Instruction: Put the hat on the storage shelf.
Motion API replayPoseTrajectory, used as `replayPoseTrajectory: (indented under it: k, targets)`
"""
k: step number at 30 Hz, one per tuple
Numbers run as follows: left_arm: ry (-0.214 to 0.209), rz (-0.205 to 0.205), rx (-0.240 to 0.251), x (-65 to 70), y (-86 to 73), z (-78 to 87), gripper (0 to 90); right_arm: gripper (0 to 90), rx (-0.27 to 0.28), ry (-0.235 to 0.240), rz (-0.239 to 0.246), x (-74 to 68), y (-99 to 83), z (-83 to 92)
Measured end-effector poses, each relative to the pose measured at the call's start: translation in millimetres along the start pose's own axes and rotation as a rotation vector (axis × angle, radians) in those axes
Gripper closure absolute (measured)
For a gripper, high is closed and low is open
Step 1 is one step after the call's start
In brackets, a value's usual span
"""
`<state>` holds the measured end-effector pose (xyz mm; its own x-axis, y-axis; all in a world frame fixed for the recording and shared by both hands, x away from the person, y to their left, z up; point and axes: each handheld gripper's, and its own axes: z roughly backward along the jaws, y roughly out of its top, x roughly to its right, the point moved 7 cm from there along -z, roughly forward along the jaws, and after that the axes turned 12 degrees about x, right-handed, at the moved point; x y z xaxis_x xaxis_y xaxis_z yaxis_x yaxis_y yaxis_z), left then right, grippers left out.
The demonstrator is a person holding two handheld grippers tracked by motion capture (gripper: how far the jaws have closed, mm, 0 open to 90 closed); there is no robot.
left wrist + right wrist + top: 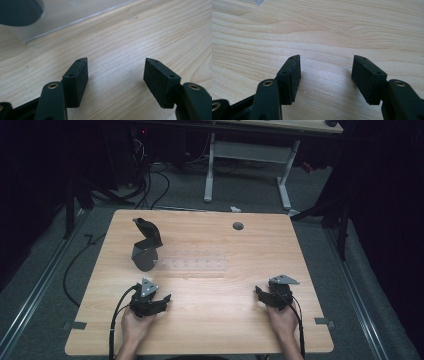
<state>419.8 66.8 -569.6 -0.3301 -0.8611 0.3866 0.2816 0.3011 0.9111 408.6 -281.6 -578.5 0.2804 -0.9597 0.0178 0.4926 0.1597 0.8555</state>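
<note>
Fingers of the left gripper are standing wide apart with nothing between them, only bare wood. Fingers of the right gripper are standing apart in the same way, grasping nothing. In the high view a person's hands are coming in from the bottom edge, and the left gripper is sitting low over the near left part of the wooden surface, while the right gripper is sitting low over the near right part. The two grippers are staying well apart from each other. A dark holder with a flap sticking up is standing on the left half of the surface, farther from the person than the left gripper. A clear plastic strip is lying flat just beside that holder and is stretching toward the middle. In the left gripper view the clear plastic strip is lying near the top, past the open fingers, with the dark holder showing at the top left corner. A small round hole is sitting near the far edge.
</note>
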Motion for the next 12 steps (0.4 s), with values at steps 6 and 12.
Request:
replayPoseTrajectory:
  k: [6, 12]
  targets:
    - [-0.002, 0.010, -0.007, -0.2, -0.2, -0.5, 32.4, 40.6, -0.001, 0.001, 0.001, -0.1, -0.1, 0.1]
    - [-0.001, 0.012, -0.008, 0.0, -0.4, -0.5, 31.0, 40.3, -0.001, 0.001, 0.001, -0.3, -0.1, 0.1]
